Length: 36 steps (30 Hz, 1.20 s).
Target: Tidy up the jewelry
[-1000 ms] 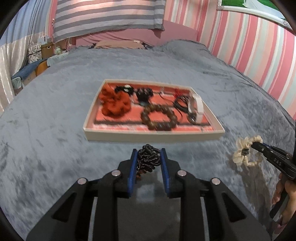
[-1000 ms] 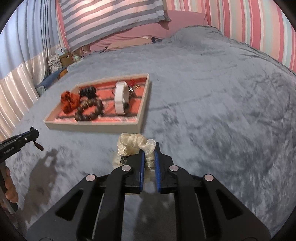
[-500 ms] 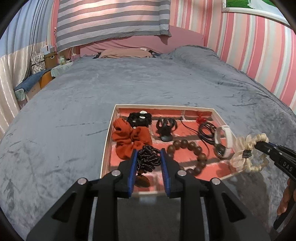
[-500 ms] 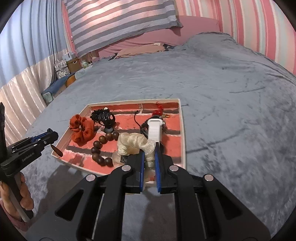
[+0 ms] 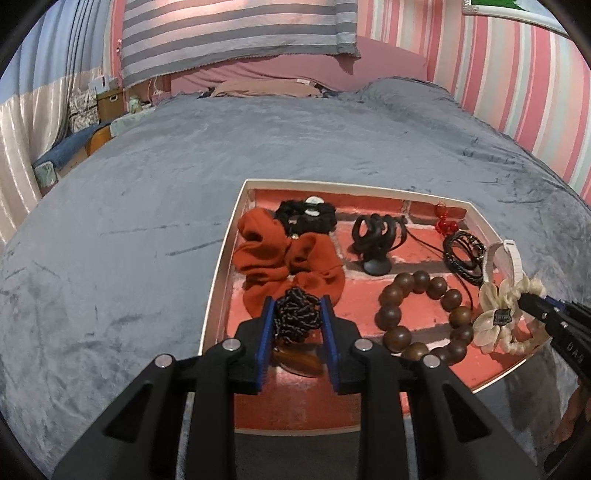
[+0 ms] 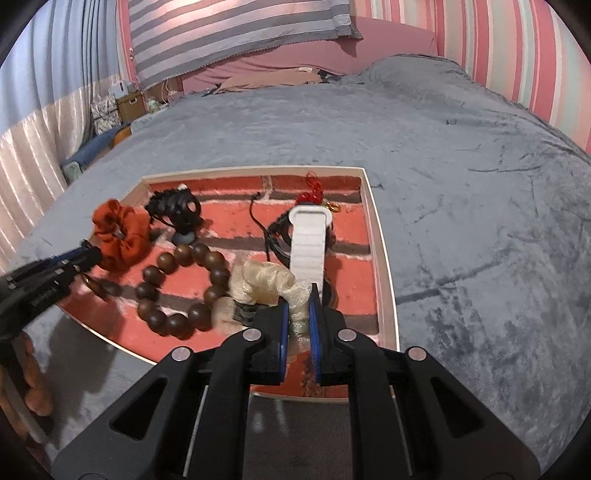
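Note:
My left gripper (image 5: pixel 297 321) is shut on a black beaded necklace (image 5: pixel 296 318) with a brown pendant (image 5: pixel 301 360), held over the near left part of the white tray (image 5: pixel 221 258). My right gripper (image 6: pixel 298 314) is shut on a cream scrunchie (image 6: pixel 264 280), held over the tray's (image 6: pixel 384 258) near right part; the scrunchie also shows in the left wrist view (image 5: pixel 506 314). In the tray lie an orange scrunchie (image 5: pixel 284 262), a wooden bead bracelet (image 5: pixel 424 314), a black hair claw (image 5: pixel 376 236), a black scrunchie (image 5: pixel 306 216), black cords (image 5: pixel 463 254) and a white watch band (image 6: pixel 308 240).
The tray sits on a grey blanket-covered bed (image 5: pixel 147 184). A striped pillow (image 5: pixel 236 29) and pink headboard stand at the far end. Boxes and clutter (image 5: pixel 92 107) sit beyond the bed's left edge. A striped wall (image 5: pixel 517 85) runs along the right.
Both grippers have moved forward from the blanket in front of the tray to over the tray, each carrying its piece. Both stay shut.

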### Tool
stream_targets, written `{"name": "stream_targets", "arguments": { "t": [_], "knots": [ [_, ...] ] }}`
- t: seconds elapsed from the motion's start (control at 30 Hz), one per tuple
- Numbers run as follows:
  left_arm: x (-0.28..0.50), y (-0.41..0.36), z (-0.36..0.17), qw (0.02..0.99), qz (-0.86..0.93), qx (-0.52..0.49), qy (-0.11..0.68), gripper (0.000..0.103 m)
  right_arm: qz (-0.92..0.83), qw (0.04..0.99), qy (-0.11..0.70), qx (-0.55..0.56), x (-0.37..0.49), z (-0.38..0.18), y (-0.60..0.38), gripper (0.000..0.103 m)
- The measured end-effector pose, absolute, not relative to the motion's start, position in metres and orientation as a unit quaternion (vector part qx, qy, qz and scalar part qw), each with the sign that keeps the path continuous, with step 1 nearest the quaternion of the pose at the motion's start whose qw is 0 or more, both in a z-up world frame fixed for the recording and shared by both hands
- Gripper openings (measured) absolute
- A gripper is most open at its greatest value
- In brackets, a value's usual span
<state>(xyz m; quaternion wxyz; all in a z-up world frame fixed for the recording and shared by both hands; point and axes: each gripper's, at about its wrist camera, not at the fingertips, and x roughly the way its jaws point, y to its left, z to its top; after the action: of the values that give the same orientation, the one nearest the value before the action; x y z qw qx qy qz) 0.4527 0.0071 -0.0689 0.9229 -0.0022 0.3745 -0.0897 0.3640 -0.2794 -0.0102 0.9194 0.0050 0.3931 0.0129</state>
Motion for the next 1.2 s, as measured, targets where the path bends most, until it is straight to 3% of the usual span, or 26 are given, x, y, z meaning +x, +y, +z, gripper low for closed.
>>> {"name": "stream_targets", "arguments": {
  "t": [0.27,0.33,0.4,0.47,0.5,0.63,0.73,0.87,1.2],
  "knots": [
    [0.447,0.009,-0.073,0.922,-0.077,0.008,0.38,0.026,0.003,0.916,0.399,-0.028,0.363,-0.019,-0.273,0.015],
    [0.444,0.01,-0.069,0.923,-0.075,0.008,0.378,0.026,0.001,0.917,0.399,-0.032,0.362,-0.018,-0.273,0.019],
    [0.439,0.011,-0.064,0.924,-0.075,0.007,0.375,0.028,0.001,0.918,0.396,-0.03,0.359,-0.014,-0.275,0.039],
    [0.433,0.012,-0.057,0.926,-0.074,0.007,0.37,0.048,0.006,0.92,0.39,-0.025,0.355,-0.007,-0.276,0.049],
    [0.427,0.012,-0.052,0.929,-0.072,0.011,0.364,0.052,0.007,0.922,0.386,-0.025,0.352,-0.003,-0.276,0.057],
    [0.406,0.013,-0.032,0.933,-0.072,0.012,0.351,0.058,0.01,0.928,0.371,-0.021,0.338,0.016,-0.277,0.074],
    [0.381,0.02,-0.014,0.94,-0.063,0.009,0.336,0.078,0.009,0.935,0.354,-0.016,0.317,0.031,-0.279,0.097],
    [0.342,0.03,0.005,0.947,-0.055,0.004,0.316,0.093,0.016,0.941,0.338,-0.006,0.28,0.046,-0.281,0.099],
    [0.227,0.043,0.023,0.957,-0.042,-0.01,0.286,0.098,0.005,0.959,0.284,-0.002,0.183,0.064,-0.278,0.099]
  ]
}}
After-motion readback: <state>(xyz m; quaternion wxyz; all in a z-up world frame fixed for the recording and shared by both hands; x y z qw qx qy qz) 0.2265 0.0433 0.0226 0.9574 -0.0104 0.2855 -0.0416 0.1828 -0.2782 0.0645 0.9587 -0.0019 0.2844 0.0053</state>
